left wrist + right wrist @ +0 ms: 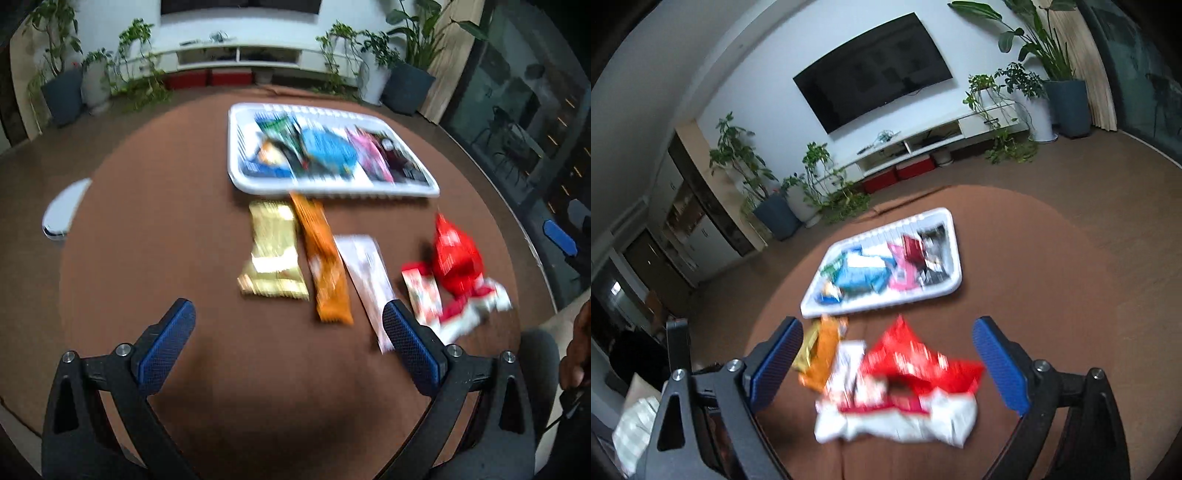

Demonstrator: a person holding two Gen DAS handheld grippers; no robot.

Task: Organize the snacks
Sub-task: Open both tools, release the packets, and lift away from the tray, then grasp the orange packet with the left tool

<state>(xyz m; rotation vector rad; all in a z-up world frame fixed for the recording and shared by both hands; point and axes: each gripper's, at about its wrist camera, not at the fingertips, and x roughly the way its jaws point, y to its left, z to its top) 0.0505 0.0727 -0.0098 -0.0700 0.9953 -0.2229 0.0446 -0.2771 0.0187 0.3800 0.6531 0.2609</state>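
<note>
On the brown table point(155, 229), all views blurred:
White tray point(332, 192): far side of table, right of centre; holds several packets, among them a blue packet point(328, 151) and a pink packet point(369, 155).
Loose snacks: near side of tray, in a row. From left: gold packet point(271, 254), orange packet point(325, 266) with its far end at the tray rim, white packet point(365, 273), small red-and-white packet point(423, 291), red bag point(456, 258).
Left gripper point(288, 325): jaws wide apart, nothing between the pads; right finger overlaps the white packet's near end in view, contact cannot be told.
Right gripper point(886, 354): jaws wide apart; red bag point(916, 373) lies between them, pads clear of it.
Person: a hand point(576, 350) at right edge of left view.
</note>
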